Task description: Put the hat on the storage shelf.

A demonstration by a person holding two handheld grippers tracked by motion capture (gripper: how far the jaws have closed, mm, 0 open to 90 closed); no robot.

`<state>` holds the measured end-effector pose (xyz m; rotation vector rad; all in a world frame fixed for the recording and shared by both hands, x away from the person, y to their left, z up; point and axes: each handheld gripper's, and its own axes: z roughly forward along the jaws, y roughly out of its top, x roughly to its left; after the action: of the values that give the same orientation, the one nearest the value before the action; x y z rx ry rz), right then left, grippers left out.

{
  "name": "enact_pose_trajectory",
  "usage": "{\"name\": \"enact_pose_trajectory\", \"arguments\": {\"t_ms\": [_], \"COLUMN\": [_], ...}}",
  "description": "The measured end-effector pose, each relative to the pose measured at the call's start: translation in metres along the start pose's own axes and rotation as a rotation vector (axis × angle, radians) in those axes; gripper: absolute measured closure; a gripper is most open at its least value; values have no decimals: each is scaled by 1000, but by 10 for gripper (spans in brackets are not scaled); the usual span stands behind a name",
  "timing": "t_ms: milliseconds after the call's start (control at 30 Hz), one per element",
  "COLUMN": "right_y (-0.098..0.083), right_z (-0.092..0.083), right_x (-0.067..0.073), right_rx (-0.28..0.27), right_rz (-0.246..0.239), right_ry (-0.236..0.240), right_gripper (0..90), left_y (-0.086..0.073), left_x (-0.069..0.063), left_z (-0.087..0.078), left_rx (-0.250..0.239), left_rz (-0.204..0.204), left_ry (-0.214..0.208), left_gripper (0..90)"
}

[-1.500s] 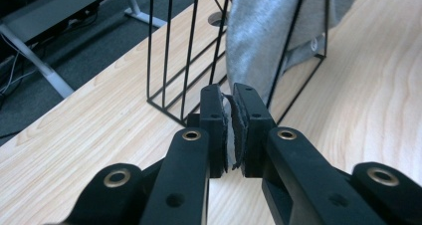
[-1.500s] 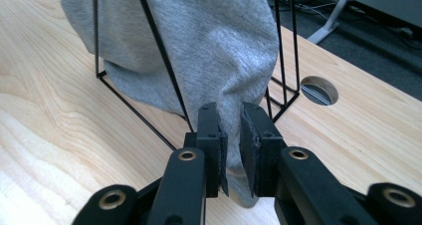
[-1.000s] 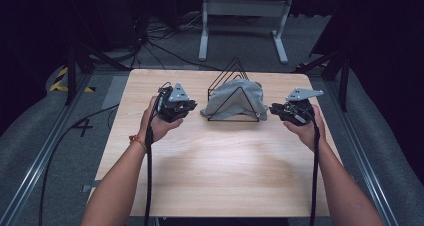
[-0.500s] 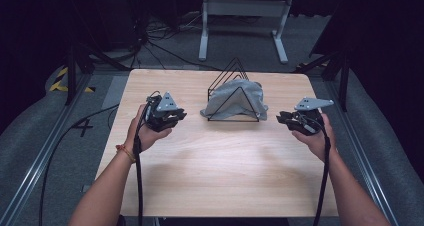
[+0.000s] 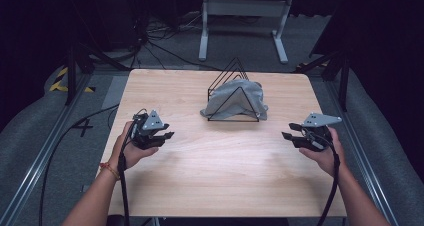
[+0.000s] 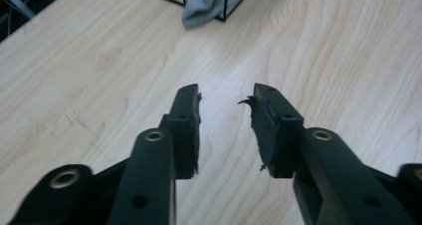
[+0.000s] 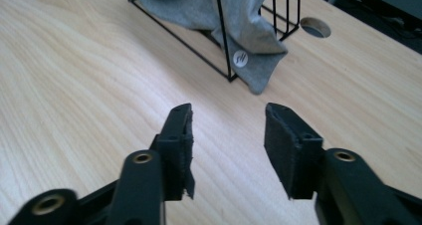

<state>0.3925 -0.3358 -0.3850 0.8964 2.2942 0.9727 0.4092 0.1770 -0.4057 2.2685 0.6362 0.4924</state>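
A grey cloth (image 5: 235,98) lies draped over a black wire rack (image 5: 231,81) at the far middle of the table (image 5: 220,186). Left gripper (image 5: 165,136) and right gripper (image 5: 289,136) hover at the table's sides, well apart from the rack, jaws parted and empty.

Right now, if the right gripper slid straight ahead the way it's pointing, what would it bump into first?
Probably the gray cloth hanging at the corner of the black wire rack. The right gripper is open, with bare table between it and the cloth. Depth is hard to judge, so it might touch the rack's wire first.
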Motion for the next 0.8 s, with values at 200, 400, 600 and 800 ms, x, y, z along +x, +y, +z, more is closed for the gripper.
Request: {"name": "enact_pose_trajectory", "arguments": {"t_ms": [200,400,600,800], "right_y": [-21,-48,-75,-100], "right_z": [-4,-7,-9,-11], "right_x": [5,9,12,15], "right_rx": [27,54,51,75], "right_rz": [1,29,85,127], "right_ry": [-25,-28,-16,-13], "right_gripper": [421,344,313,287], "left_y": [-19,-38,-50,-60], "left_x": [-5,-13,-17,-29], "left_z": [-1,1,-2,6], "left_rx": [18,62,61,114], "left_rz": [-37,-64,-95,-68], "left_ry": [-3,-28,-79,-130], "left_gripper": [432,271,215,199]}}
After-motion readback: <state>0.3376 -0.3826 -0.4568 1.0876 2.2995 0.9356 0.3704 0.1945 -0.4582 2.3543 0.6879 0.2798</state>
